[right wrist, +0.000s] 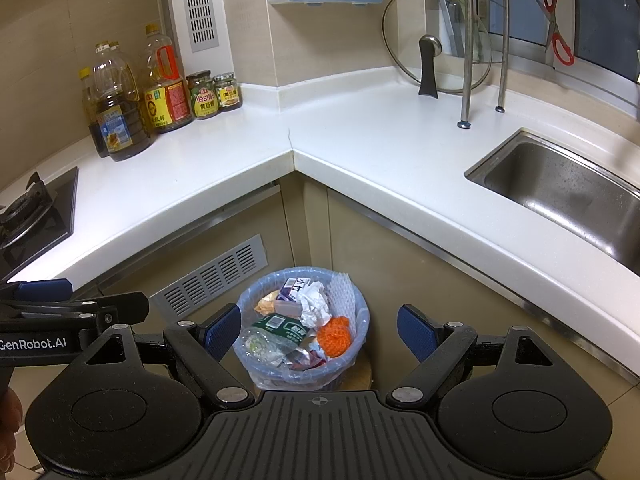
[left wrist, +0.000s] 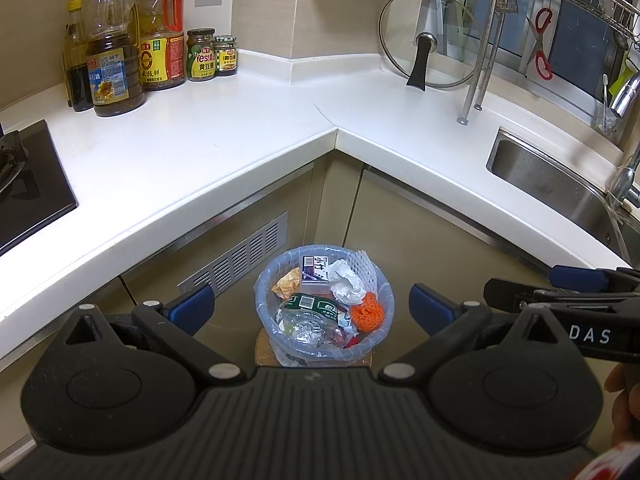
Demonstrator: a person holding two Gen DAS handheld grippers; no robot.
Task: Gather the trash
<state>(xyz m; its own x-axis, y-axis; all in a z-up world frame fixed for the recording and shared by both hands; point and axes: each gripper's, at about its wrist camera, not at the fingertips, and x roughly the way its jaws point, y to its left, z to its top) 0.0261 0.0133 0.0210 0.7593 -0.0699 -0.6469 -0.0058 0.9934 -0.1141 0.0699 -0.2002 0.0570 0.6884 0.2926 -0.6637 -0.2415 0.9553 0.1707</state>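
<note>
A small bin [left wrist: 266,300] lined with a bluish plastic bag stands on the floor in the inner corner of the counter; it also shows in the right wrist view [right wrist: 362,320]. It holds a crushed clear bottle with a green label [left wrist: 308,316], crumpled white paper [left wrist: 346,282], an orange mesh ball [left wrist: 367,312], a small carton [left wrist: 315,269] and white foam netting [left wrist: 365,265]. My left gripper [left wrist: 310,308] is open and empty, high above the bin. My right gripper [right wrist: 320,330] is open and empty, also above the bin. The right gripper shows at the right of the left view [left wrist: 560,292].
A white L-shaped counter [left wrist: 224,136] wraps the corner. Oil bottles and jars [left wrist: 132,52] stand at its back left, a black stove [left wrist: 28,188] at the left. A glass lid [left wrist: 430,40] leans by a dish rack; a steel sink [right wrist: 568,196] is at the right.
</note>
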